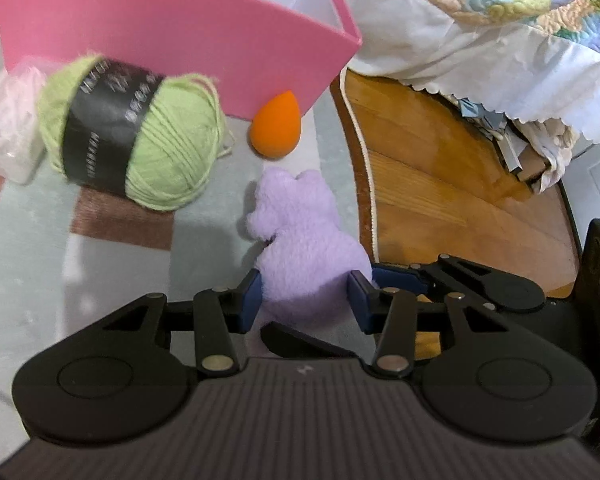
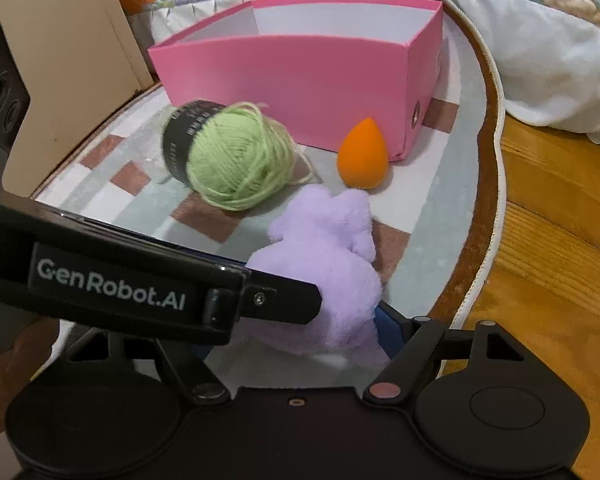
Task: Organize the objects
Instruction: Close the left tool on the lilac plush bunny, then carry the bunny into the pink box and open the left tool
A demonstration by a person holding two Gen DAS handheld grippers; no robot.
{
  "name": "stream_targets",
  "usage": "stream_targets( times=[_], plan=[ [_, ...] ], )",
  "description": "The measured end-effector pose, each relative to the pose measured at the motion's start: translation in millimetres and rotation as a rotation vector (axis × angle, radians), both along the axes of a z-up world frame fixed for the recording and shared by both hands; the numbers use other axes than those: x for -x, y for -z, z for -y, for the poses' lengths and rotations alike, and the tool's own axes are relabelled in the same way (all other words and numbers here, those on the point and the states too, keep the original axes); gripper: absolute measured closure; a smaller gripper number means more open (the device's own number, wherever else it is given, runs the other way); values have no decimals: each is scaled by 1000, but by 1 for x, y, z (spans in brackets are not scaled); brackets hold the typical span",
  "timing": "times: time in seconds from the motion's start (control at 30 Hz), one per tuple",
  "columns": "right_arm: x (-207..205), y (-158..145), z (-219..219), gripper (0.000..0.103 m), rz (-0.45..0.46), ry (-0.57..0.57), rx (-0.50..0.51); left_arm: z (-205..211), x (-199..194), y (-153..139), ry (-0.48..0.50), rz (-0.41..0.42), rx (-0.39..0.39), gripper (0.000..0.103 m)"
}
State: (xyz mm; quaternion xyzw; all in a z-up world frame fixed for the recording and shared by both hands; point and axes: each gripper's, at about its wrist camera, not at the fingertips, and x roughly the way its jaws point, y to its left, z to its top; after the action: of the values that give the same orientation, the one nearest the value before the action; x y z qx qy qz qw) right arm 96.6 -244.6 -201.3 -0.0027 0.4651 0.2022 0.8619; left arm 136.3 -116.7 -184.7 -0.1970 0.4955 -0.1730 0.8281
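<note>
Right wrist view: left tool [image 2: 320, 300] blocks purple plush [image 2: 324, 240], yarn [image 2: 236, 156] behind

a checkered rug [image 2: 100, 184] on the wooden floor [image 2: 548, 216] carries a pink box [image 2: 300, 92] at the far side, green yarn [image 2: 236, 156] left, an orange sponge [image 2: 363, 156] right, and a lilac plush toy [image 2: 332, 248] nearest.

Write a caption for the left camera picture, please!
Left gripper squeezes a purple plush toy beside green yarn and a pink box.
</note>
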Motion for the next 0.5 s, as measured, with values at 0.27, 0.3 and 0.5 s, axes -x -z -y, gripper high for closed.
stream_targets(
  times=[0.27,0.3,0.5],
  plan=[
    [8,-49,-15,25,-51,-30,-78,-33,14,-59,11,41,-21,58],
    [9,-56,-18,28,-57,-38,-79,-35,15,-66,16,43,-33,58],
    [14,-91,-43,29,-60,-94,-72,-51,35,-119,25,141,-74,58]
  ],
)
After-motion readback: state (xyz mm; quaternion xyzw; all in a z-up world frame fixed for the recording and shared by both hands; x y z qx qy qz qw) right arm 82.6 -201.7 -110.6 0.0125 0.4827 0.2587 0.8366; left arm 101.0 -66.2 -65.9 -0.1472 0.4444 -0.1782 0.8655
